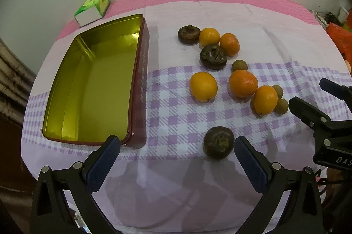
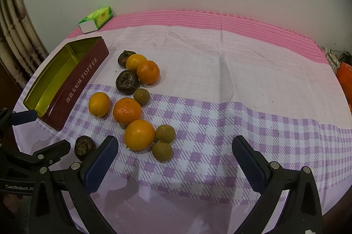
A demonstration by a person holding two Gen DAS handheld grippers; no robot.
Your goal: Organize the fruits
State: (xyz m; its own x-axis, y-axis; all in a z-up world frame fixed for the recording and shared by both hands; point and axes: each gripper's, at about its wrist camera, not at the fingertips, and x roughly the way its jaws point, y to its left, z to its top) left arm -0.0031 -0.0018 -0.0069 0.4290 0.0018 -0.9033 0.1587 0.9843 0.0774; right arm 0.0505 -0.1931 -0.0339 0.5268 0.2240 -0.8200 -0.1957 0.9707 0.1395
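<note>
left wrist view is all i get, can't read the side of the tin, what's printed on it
Observer: In the right wrist view the tin has TOFFEE printed on its maroon side, after a row of Chinese characters.
Operator: ok and is the right hand-held gripper holding anything
Observer: No. The right hand-held gripper is open with nothing gripped. A longan lies on the cloth between its fingers, nearer the left one.
</note>
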